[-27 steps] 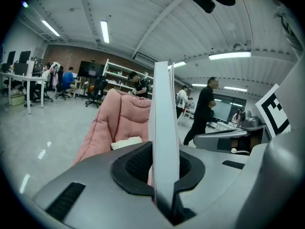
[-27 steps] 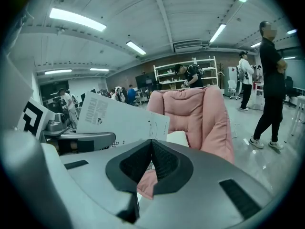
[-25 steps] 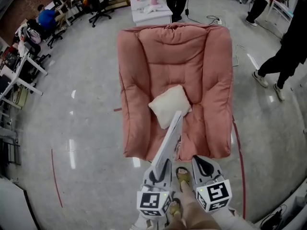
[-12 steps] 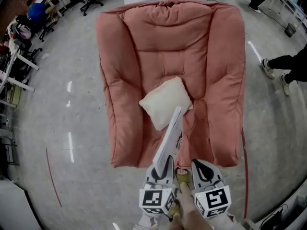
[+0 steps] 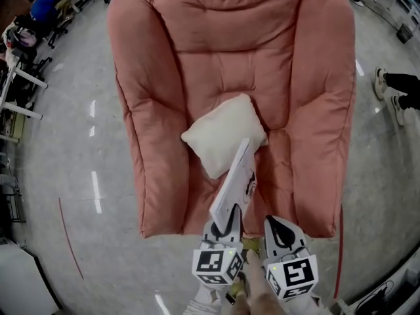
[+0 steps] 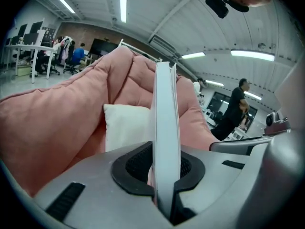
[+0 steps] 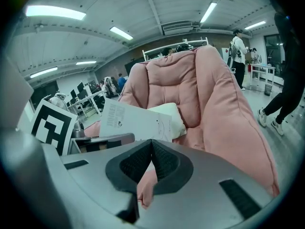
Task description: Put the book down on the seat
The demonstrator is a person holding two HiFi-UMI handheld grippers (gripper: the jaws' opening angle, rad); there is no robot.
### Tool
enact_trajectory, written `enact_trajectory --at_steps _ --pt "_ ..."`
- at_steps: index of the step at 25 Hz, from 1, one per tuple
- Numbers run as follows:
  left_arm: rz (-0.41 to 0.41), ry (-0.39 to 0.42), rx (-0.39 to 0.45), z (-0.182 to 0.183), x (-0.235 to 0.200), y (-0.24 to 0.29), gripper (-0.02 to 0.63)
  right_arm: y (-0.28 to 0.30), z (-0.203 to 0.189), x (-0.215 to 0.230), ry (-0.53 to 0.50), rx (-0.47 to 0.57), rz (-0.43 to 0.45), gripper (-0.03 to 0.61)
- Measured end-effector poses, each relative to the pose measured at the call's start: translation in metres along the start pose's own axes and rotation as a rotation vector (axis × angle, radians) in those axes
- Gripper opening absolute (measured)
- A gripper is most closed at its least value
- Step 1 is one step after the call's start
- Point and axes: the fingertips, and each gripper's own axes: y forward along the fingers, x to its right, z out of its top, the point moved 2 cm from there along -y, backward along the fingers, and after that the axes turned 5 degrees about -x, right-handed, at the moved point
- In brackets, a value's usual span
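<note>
A thin white book [image 5: 236,179] stands on edge in my left gripper [image 5: 229,218], which is shut on its lower end. The book reaches out over the front of the pink padded seat [image 5: 302,97], its far end just short of a white cushion [image 5: 222,134] lying on the seat. In the left gripper view the book [image 6: 167,137] runs edge-on between the pads, with the cushion [image 6: 125,125] behind it. My right gripper [image 5: 275,222] hangs beside the left one at the seat's front edge, shut and empty. The right gripper view shows the book's cover [image 7: 136,120] to its left.
Grey polished floor surrounds the seat. A person's shoes [image 5: 388,84] stand at the right, and desks with office chairs [image 5: 26,25] at the upper left. A red cable [image 5: 340,241] runs along the floor by the seat's right side. My sandalled foot [image 5: 252,244] shows between the grippers.
I have come closer to the seat, which now fills more of the head view. The book's far end has moved forward over the seat front toward the cushion. Both grips are unchanged.
</note>
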Motion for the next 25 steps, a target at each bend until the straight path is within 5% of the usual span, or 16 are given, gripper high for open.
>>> enact_trajectory --at_steps 10,13,25 --pt "0.055 0.047 -0.080 -0.021 -0.025 0.024 0.062 0.012 -0.004 -0.003 0.011 -0.014 0.019 0.006" --pt "0.066 0.020 -0.124 -0.027 -0.037 0.021 0.285 0.012 -0.002 -0.008 0.011 -0.009 0.027 0.005" --pt "0.275 0.053 -0.098 -0.028 -0.081 -0.045 0.341 0.000 0.000 -0.037 -0.012 0.008 0.059 0.005"
